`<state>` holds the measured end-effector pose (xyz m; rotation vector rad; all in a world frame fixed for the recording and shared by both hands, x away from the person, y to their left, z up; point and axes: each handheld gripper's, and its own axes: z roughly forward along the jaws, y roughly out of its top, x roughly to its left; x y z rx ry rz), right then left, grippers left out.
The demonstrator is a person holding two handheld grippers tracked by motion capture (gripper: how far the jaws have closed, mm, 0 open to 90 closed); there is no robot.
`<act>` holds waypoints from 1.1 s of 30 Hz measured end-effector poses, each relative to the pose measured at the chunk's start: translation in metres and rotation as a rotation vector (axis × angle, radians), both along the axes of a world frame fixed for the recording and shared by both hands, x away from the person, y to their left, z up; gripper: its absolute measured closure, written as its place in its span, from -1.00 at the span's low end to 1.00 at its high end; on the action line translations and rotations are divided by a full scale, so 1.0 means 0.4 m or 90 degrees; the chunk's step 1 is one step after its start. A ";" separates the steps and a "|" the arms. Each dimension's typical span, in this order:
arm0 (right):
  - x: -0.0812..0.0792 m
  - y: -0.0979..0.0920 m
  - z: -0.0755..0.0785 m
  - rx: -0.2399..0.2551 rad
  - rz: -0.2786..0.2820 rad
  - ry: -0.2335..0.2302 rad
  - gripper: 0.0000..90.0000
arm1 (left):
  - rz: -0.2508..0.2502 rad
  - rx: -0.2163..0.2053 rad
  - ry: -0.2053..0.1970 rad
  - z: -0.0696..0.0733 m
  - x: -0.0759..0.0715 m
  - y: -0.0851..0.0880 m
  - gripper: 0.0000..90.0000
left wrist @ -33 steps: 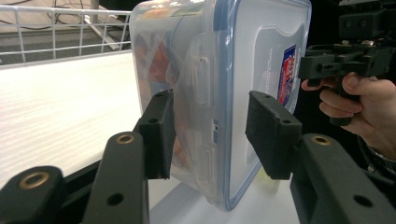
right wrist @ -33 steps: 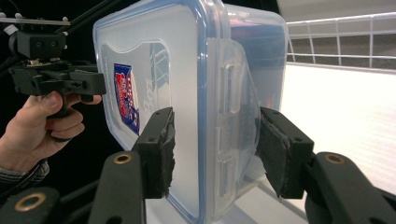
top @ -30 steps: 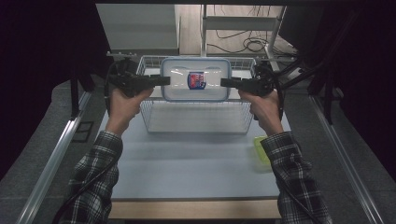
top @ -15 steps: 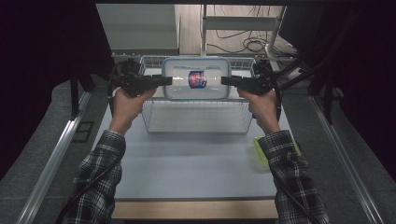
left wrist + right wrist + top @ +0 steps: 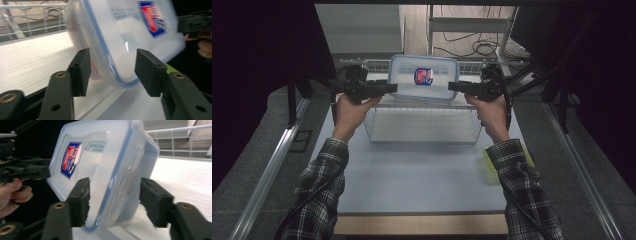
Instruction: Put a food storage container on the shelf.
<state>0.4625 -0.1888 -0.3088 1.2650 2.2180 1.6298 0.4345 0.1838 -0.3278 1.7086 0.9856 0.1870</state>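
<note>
One lidded container [image 5: 424, 77] stands in one wire basket [image 5: 422, 131]; two hand-held grippers [image 5: 388, 88] [image 5: 453, 86] flank it, jaws parted, left just widening.

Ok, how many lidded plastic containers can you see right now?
1: the clear lidded container with a blue seal and a red-blue label, tilted over the far end of the wire basket. Others could be hidden behind it.

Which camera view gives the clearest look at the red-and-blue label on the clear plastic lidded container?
The right gripper view: the red-and-blue label on the clear plastic lidded container appears large and whole. In the left gripper view it is blurred and cut by the top edge. In the high view it is whole but small.
</note>
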 end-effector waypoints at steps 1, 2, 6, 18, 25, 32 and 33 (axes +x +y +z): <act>-0.001 0.006 0.001 -0.020 -0.005 -0.001 -0.06 | -0.002 -0.018 0.006 -0.002 0.003 0.001 0.03; -0.001 0.010 0.001 -0.033 -0.018 -0.007 -0.05 | 0.001 -0.023 0.007 -0.001 0.004 0.002 0.01; 0.004 0.009 0.007 -0.032 -0.029 -0.011 0.02 | 0.009 -0.016 -0.001 0.003 0.001 0.001 0.03; -0.007 0.018 0.012 -0.042 -0.053 -0.036 0.09 | 0.052 0.053 -0.041 0.025 -0.017 -0.014 0.09; -0.036 0.013 0.017 -0.041 -0.025 -0.081 -0.01 | 0.039 0.043 -0.058 0.025 -0.054 -0.005 0.06; -0.076 0.004 0.003 -0.051 -0.010 -0.105 -0.08 | 0.025 0.052 -0.059 -0.004 -0.090 -0.005 -0.01; -0.081 0.003 0.002 -0.054 -0.009 -0.109 -0.09 | 0.023 0.051 -0.061 -0.009 -0.094 -0.004 -0.05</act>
